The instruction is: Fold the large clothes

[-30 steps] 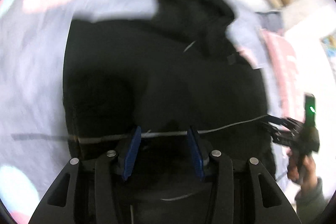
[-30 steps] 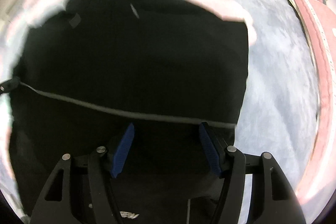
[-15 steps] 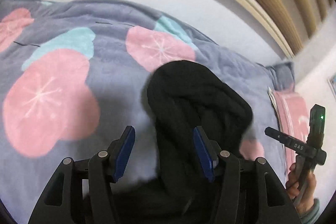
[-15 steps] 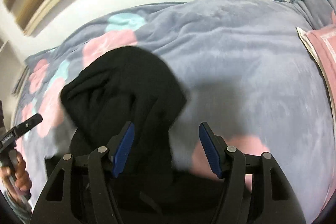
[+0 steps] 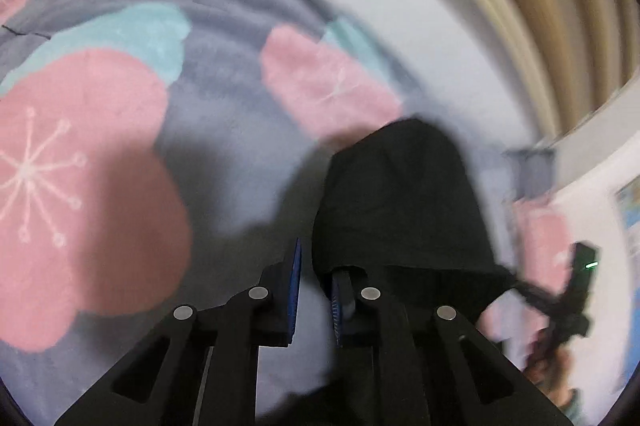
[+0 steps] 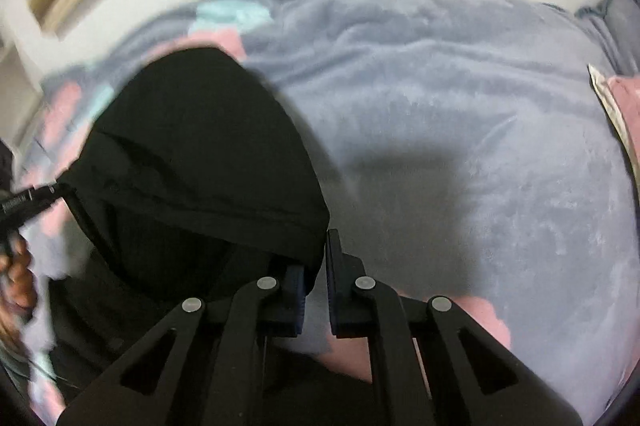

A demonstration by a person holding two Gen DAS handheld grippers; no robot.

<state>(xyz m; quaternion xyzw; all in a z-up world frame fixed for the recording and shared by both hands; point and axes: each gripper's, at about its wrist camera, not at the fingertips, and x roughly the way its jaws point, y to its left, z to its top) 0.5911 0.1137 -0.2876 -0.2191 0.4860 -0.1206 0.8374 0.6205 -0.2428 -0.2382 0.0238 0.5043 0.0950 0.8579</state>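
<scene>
Now | step: mid-fold lift | black hoodie (image 6: 192, 162) at 10 o'clock over blanket (image 6: 480, 146) | left gripper (image 5: 314, 290), right gripper (image 6: 316, 286): apparently clenched on hem | next: carry hem over evenly.

Matt black cloth hoodie (image 6: 192, 146) lies on a fuzzy fleece blanket (image 6: 460, 114); gripper (image 6: 316, 290) frames are matt black plastic, pads blue.

Hoodie (image 6: 192, 154) on blanket (image 6: 460, 130), between 2 grippers; wall behind.

Open blanket (image 6: 480, 130) right — hoodie (image 6: 192, 146) left
</scene>
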